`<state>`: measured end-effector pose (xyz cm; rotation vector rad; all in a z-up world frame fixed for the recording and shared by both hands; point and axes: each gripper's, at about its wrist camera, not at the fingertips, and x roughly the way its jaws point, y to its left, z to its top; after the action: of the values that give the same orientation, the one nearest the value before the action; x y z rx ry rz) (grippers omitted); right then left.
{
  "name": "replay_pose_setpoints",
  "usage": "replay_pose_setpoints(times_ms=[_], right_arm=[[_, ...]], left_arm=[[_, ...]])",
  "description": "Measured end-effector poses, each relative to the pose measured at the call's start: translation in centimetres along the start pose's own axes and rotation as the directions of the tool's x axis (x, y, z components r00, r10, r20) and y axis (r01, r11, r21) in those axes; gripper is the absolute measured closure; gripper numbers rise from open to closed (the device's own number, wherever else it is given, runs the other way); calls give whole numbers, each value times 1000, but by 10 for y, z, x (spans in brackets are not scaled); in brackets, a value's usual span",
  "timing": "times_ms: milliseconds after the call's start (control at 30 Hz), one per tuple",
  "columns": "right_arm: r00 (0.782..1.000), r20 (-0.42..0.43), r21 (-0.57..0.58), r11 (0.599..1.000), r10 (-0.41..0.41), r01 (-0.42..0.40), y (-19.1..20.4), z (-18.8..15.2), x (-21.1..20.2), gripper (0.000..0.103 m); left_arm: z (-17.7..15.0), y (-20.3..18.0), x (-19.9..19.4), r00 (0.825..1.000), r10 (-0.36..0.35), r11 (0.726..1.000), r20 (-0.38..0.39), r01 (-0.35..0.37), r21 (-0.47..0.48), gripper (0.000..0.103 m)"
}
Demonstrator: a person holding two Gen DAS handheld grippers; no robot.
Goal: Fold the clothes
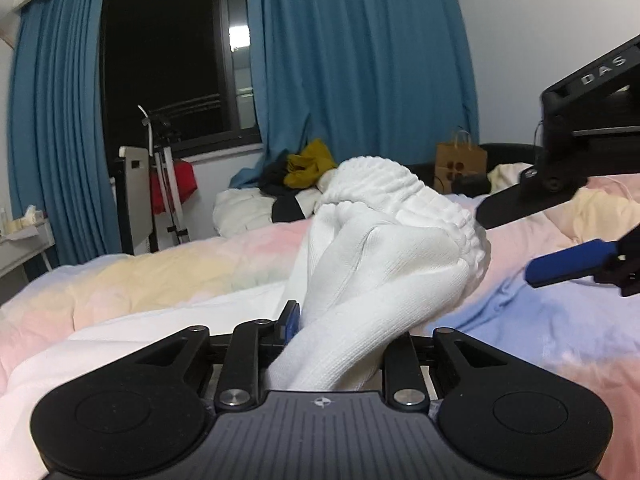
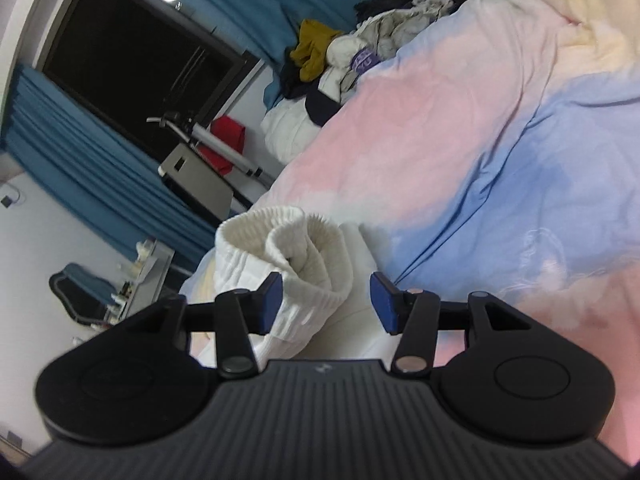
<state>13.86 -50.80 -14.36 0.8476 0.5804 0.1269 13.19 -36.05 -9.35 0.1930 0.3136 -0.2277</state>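
White socks (image 1: 384,256) are held above the bed (image 1: 560,320), clamped in the left gripper (image 1: 340,344), right gripper (image 2: 324,300) open around the cuff; unrolling is risked if closed off-centre.

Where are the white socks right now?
The white socks are bundled over the pastel duvet, clamped in the left gripper; in the right wrist view the open right gripper straddles their cuff.
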Motion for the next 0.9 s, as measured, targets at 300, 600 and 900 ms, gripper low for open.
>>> replay_pose_setpoints(times_ms=[300, 600, 900], right_arm=[[997, -49, 56, 997, 56, -53, -5, -5, 8, 51], [998, -56, -44, 998, -43, 41, 25, -27, 14, 20], [992, -58, 118, 986, -110, 116, 17, -58, 45, 18]], left_arm=[[-46, 46, -27, 991, -69, 981, -116, 88, 175, 41], [-69, 120, -88, 981, -134, 944, -142, 170, 283, 25], [-92, 188, -95, 983, -94, 981, -156, 118, 155, 25]])
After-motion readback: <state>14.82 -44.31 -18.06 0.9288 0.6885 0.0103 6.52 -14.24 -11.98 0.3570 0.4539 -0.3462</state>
